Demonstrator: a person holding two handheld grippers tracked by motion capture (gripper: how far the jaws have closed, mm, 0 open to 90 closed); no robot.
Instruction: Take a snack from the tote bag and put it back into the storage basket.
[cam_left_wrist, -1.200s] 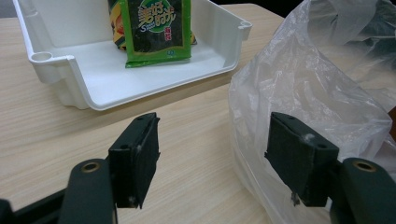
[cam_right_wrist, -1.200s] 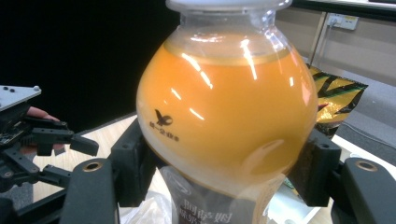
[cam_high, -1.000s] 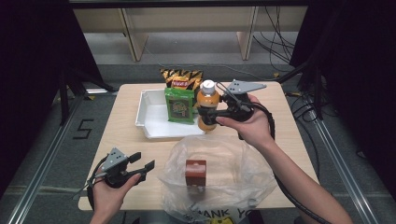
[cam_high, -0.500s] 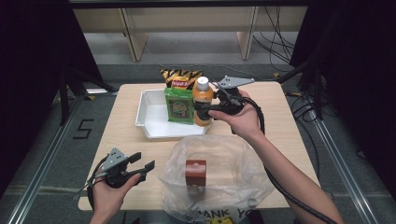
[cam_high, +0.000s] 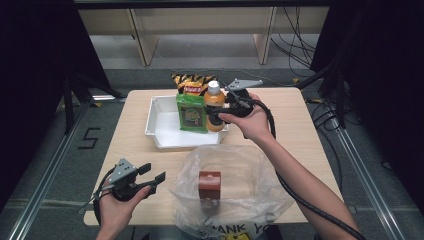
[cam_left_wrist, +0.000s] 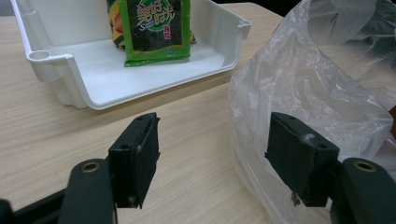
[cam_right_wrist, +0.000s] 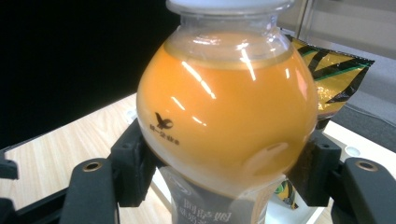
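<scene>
Orange juice fills the bottle (cam_right_wrist: 224, 107) that the right gripper (cam_high: 220, 113) grasps, its fingers (cam_right_wrist: 133, 170) pressed against the waist just under the bulge. A second ago the bottle hung nearer the person, just past the plastic bag; now it stands upright at the near right corner of the white tray (cam_high: 160, 127), close beside the green snack packet (cam_high: 192, 112) and in front of the yellow chip bag (cam_high: 192, 82). Whether its base already touches the tray floor cannot be told. The move suggests the bottle is being set down in the tray rather than packed. The left gripper (cam_high: 150, 178) has not shifted; it rests on the desk (cam_high: 300, 125) beside the clear plastic bag (cam_high: 235, 185), fingers (cam_left_wrist: 135, 158) released and grasping nothing. A small brown carton (cam_high: 209, 184) sits inside the bag.
</scene>
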